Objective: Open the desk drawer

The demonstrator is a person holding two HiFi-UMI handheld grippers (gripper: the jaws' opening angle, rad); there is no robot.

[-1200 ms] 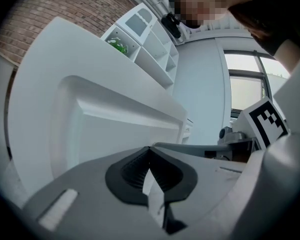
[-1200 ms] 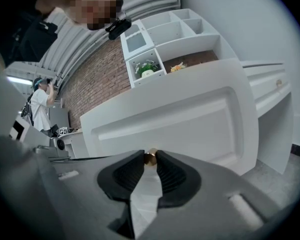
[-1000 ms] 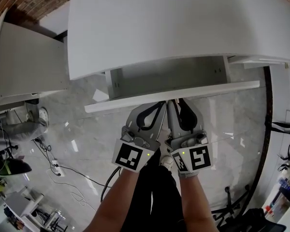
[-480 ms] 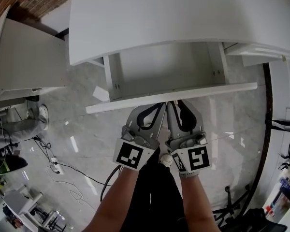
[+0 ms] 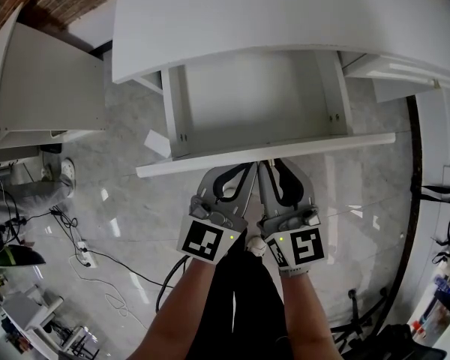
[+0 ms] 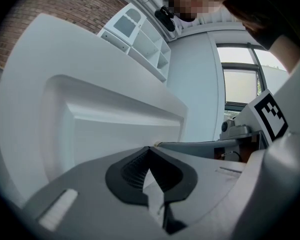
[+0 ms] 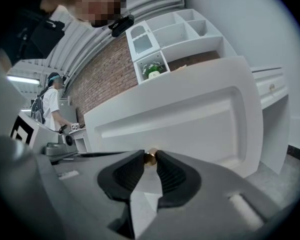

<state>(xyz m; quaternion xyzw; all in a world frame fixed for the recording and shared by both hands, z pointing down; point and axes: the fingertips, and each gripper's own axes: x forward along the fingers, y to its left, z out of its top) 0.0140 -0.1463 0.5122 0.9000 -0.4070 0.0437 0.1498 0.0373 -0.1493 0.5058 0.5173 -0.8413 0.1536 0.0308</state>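
Drawer (image 5: 255, 107) stands pulled out from under the bench (image 5: 285, 21), white bottom showing. Side by side, right tool (image 7: 150, 160) clamps its knob (image 7: 150, 157); left tool (image 6: 151, 150) has its jaws pressed together.

The drawer (image 5: 255, 103) has slid farther out from under the desk top (image 5: 285, 21). A second ago only a narrow strip of its inside showed; now most of its floor and both side walls do. The left gripper (image 5: 249, 165) and right gripper (image 5: 272, 163) have drawn back with its front panel (image 5: 322, 145).

Left gripper (image 5: 249, 165) beside right gripper (image 5: 268, 163)
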